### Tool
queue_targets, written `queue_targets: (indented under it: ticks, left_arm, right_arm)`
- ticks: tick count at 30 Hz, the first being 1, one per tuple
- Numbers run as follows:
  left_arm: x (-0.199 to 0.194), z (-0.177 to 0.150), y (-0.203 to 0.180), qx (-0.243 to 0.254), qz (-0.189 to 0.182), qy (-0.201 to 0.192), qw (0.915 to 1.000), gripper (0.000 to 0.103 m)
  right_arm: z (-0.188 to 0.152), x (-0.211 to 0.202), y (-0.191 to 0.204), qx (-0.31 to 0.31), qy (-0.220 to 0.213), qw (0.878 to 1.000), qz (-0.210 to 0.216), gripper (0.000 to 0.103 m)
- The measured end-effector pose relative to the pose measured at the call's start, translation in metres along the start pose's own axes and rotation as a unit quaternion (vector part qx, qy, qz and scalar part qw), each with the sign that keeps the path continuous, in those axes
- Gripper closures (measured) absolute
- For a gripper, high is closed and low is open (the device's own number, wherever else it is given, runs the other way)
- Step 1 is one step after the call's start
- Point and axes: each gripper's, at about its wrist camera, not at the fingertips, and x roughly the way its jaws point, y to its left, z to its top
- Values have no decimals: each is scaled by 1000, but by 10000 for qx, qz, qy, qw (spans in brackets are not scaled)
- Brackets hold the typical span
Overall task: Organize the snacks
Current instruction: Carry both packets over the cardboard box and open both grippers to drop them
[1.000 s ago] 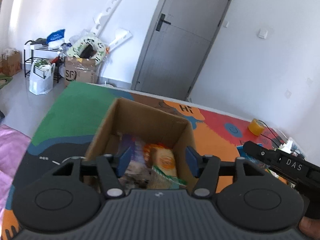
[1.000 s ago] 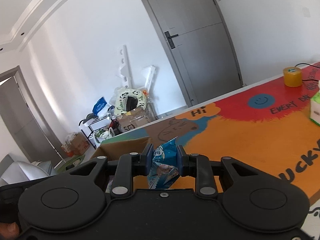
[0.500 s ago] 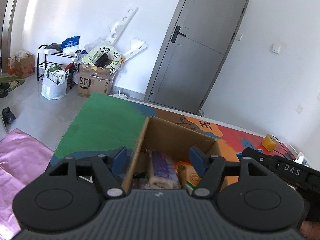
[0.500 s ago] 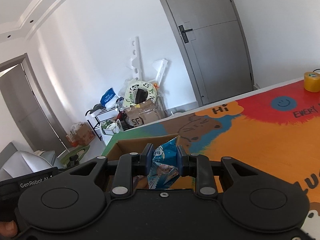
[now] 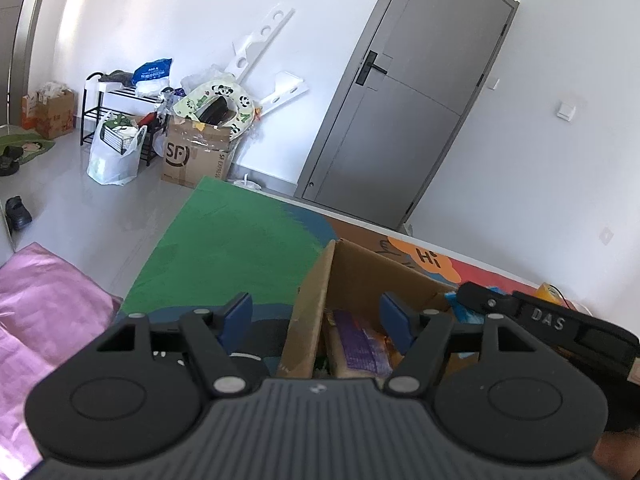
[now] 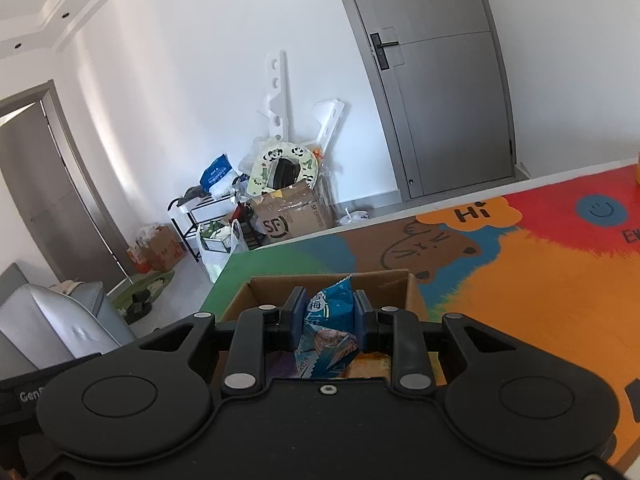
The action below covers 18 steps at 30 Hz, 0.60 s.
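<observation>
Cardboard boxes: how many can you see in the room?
3: the snack box on the table, an SF box on the floor near the door, and a small one by the left wall. Clutter may hide more.

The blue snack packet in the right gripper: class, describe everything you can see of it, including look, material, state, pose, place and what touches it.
The blue snack packet is a small glossy pouch, apparently plastic film, light blue with white characters and a printed picture lower down. It is crumpled and pinched at the middle, standing roughly upright with a pointed corner uppermost. The right gripper is shut on it, one blue pad pressing each side. It hangs above the open cardboard box, and nothing else visibly touches it.
</observation>
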Motion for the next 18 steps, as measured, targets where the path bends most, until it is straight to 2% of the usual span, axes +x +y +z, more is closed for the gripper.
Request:
queue_targets:
  ticks: [4, 6, 11, 18]
  left_arm:
    - [1, -2, 0, 44, -15, 44, 10000, 33]
    - [0, -3, -1, 64, 2, 60, 10000, 31]
    - [-4, -6, -5, 68, 62, 68, 9999, 27]
    - [-16, -10, -24, 220, 3, 39, 9997, 20]
  right_arm:
    - [0, 2, 6, -41, 37, 10000, 49, 72]
    - [-1, -3, 6, -48, 11, 10000, 60, 63]
    - [-2, -17, -4, 52, -3, 10000, -17, 62]
    - [-7, -48, -26, 179, -114, 9996, -169, 47]
